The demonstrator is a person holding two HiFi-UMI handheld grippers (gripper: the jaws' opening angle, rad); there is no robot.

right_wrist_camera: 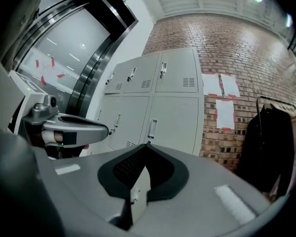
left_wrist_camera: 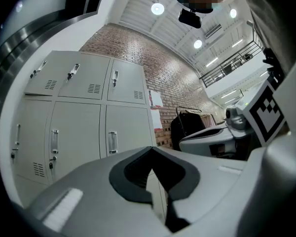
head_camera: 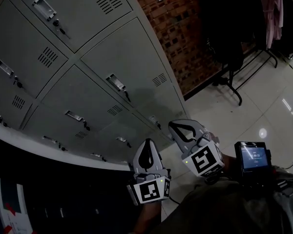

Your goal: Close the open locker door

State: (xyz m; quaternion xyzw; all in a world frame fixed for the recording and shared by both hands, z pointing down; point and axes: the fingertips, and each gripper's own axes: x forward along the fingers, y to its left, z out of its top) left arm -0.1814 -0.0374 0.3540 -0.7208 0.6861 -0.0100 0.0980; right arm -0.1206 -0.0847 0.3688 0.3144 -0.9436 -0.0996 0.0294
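Note:
A bank of grey metal lockers [head_camera: 88, 77] fills the left of the head view, and every door I can see lies flush, with none standing open. The left gripper view shows the same lockers [left_wrist_camera: 84, 117], and so does the right gripper view [right_wrist_camera: 158, 102]. My left gripper [head_camera: 147, 145] is held low in front of the lockers, apart from them, its tips together on nothing [left_wrist_camera: 150, 148]. To its right my right gripper [head_camera: 177, 128] is also shut and empty [right_wrist_camera: 147, 145], clear of the doors.
A brick wall [head_camera: 185, 38] with papers [right_wrist_camera: 225, 113] taped to it adjoins the lockers on the right. A rack with dark garments [head_camera: 229, 38] stands on the glossy tiled floor [head_camera: 263, 111]. A dark curved counter edge [head_camera: 49, 150] runs at lower left. A small screen [head_camera: 254, 156] sits by my right gripper.

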